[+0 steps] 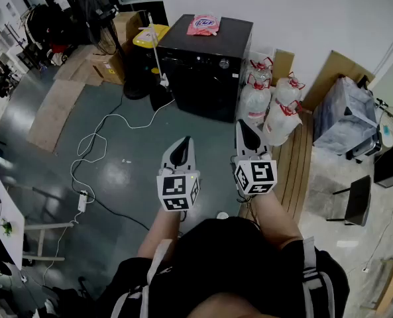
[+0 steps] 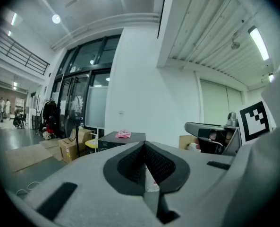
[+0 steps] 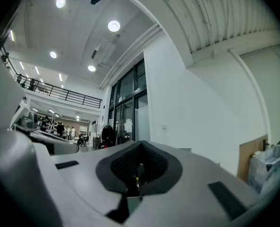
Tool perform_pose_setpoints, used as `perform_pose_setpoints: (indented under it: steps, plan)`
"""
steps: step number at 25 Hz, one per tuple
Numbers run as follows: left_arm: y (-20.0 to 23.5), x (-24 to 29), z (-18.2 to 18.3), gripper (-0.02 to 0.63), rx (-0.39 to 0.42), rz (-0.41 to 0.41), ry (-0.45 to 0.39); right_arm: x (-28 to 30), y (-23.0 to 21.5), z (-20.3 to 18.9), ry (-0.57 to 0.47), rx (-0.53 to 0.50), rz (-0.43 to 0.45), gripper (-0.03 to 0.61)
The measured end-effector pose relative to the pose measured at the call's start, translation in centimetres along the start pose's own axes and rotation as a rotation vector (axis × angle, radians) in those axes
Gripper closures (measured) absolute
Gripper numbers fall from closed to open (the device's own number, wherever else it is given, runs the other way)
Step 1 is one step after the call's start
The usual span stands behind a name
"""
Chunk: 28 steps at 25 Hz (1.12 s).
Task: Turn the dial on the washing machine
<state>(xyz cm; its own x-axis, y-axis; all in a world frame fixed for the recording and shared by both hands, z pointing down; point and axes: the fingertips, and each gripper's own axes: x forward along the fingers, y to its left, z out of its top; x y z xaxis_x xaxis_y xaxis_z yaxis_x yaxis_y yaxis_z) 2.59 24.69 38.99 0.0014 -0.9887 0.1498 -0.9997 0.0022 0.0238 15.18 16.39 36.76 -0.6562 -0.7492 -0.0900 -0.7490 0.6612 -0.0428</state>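
— Closest to the head camera, what is seen?

— Dark clothing point(image 1: 229, 264) on the person's torso is seen at the bottom edge. Just beyond it are two bare forearms, by which the left gripper point(image 1: 183, 144) and the right gripper point(image 1: 244, 130) are held side by side above the grey floor point(image 1: 136, 177).

— How are the jaws set?

— Both pairs are pressed together. In the left gripper view the ridged black pads point(image 2: 128, 167) are met along one line, and nothing is pinched between them. The same is shown in the right gripper view.

— And where is the washing machine found?

— The washing machine point(image 1: 206, 68), black and boxy, is stood against the white wall point(image 1: 282, 12), ahead of both grippers and well apart from them. Its dial point(image 1: 224, 63) is set on the front panel, near the upper right corner. A pink item point(image 1: 203, 24) is laid on the lid. White sacks point(image 1: 269, 105) tied in red are stacked just beside the machine's right side. Cardboard boxes point(image 1: 110, 65) are kept to its left, and a white cable point(image 1: 93, 144) is trailed across the floor.
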Motion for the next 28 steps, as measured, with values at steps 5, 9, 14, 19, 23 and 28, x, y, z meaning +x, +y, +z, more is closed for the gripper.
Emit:
perform_pose_setpoints:
  steps: [5, 9, 14, 19, 23, 28]
  plan:
    - [0.0, -1.0, -0.1, 0.618, 0.001, -0.003, -0.005, -1.0, 0.5, 0.2, -0.014, 0.005, -0.020, 0.571]
    - [0.2, -1.8, -0.1, 0.618, -0.001, -0.009, -0.009, -1.6, 1.5, 0.5, -0.024, -0.006, -0.018, 0.571]
    - [0.8, -3.1, -0.1, 0.618, 0.021, -0.010, -0.007, -2.3, 3.3, 0.8, -0.030, -0.005, -0.011, 0.571]
    - [1.4, -4.7, 0.1, 0.618, 0.029, -0.012, -0.018, -3.2, 4.2, 1.2, -0.028, -0.006, -0.048, 0.571]
    - [2.0, -6.4, -0.5, 0.618, 0.037, -0.021, -0.025, -4.4, 5.4, 0.7, -0.032, -0.004, -0.067, 0.571]
    - [2.6, -8.3, -1.2, 0.618, 0.029, -0.021, -0.024, -5.6, 7.0, 0.5, -0.034, -0.010, -0.070, 0.571]
